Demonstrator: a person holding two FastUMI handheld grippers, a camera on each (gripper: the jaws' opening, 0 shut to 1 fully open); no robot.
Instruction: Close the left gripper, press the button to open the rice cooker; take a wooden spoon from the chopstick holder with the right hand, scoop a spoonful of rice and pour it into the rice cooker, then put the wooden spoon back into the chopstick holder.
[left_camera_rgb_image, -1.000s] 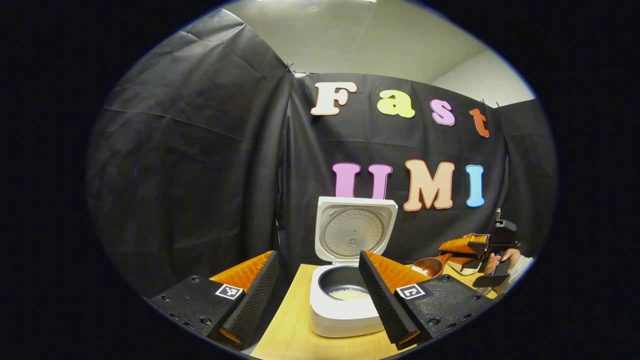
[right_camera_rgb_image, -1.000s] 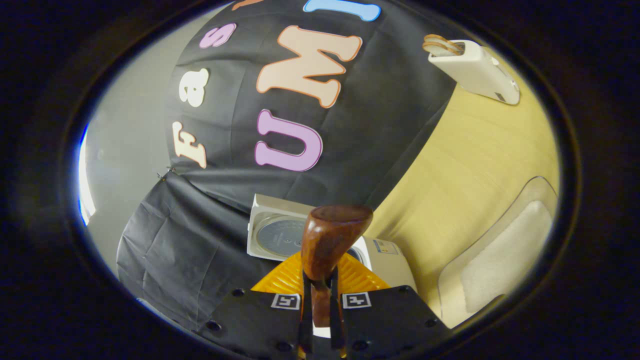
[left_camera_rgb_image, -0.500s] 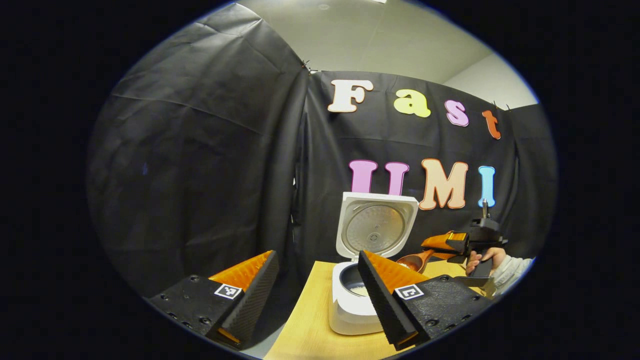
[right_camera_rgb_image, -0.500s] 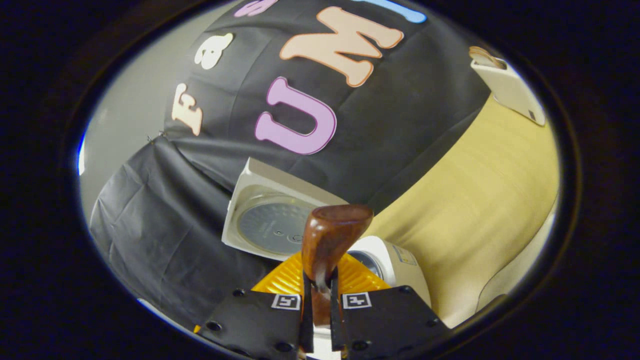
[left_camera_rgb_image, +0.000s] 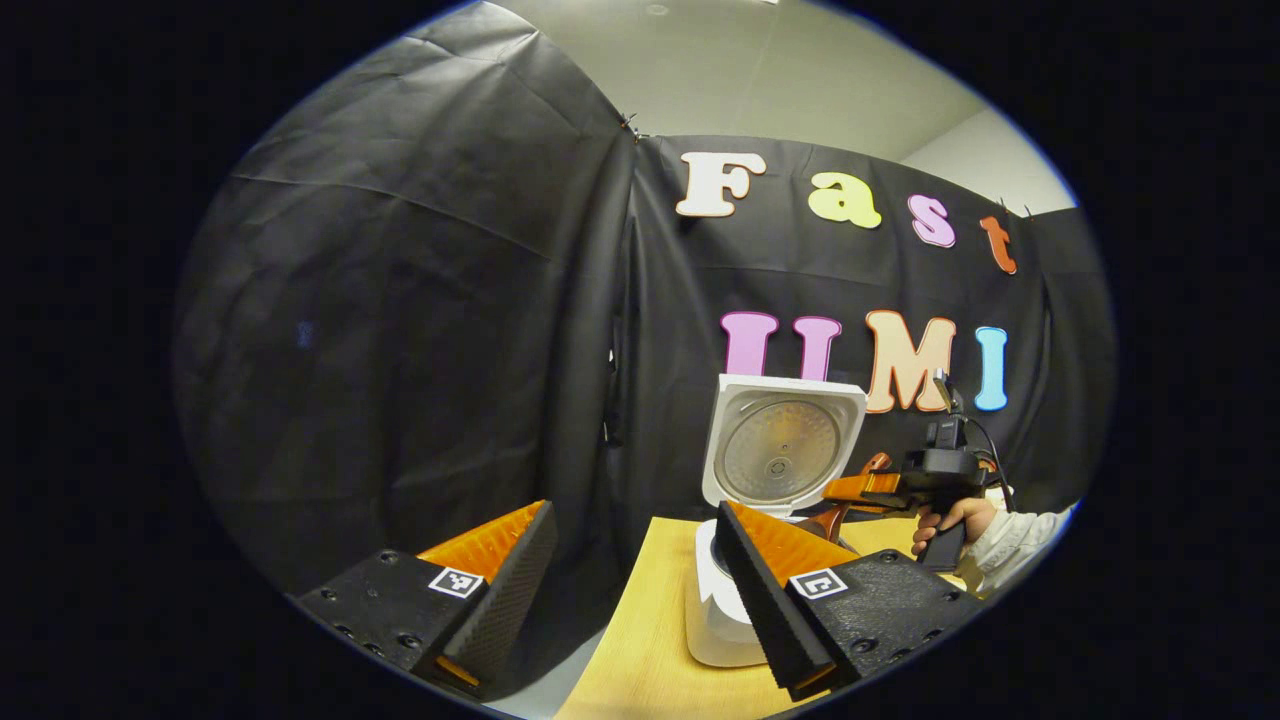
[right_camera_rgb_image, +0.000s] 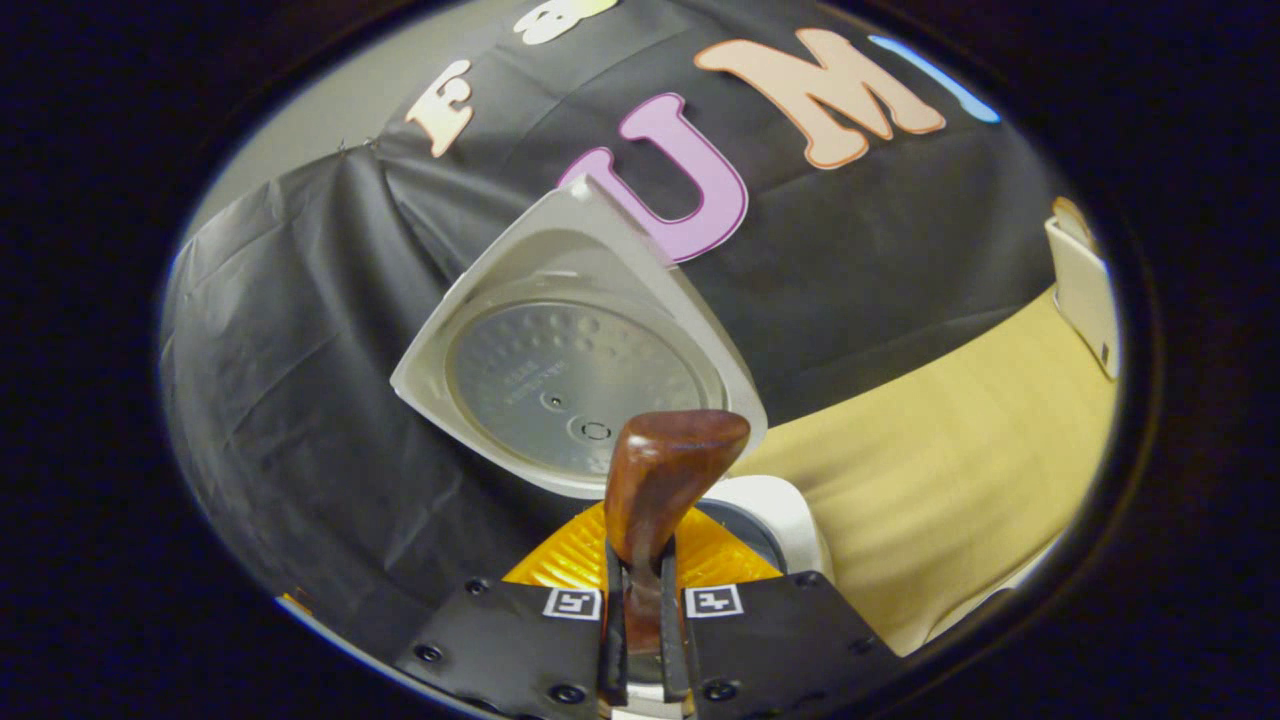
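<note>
Here, right gripper (right_camera_rgb_image: 640, 640) clamps wooden spoon (right_camera_rgb_image: 660, 480) beside open rice cooker (right_camera_rgb_image: 570, 370); tip slowly over pot. Left gripper (left_camera_rgb_image: 630, 590) fingers apart.

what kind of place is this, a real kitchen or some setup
Most likely a staged recording booth, not a real kitchen: black cloth hangs as the wall behind a wooden table, where an open rice cooker stands, and a hand-held right gripper clamps a wooden spoon.

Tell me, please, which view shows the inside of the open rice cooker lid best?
The right gripper view: the lid is near and large, and its round metal inner plate is plain, above the wooden spoon. In the left gripper view the lid stands upright, farther off and smaller.
</note>
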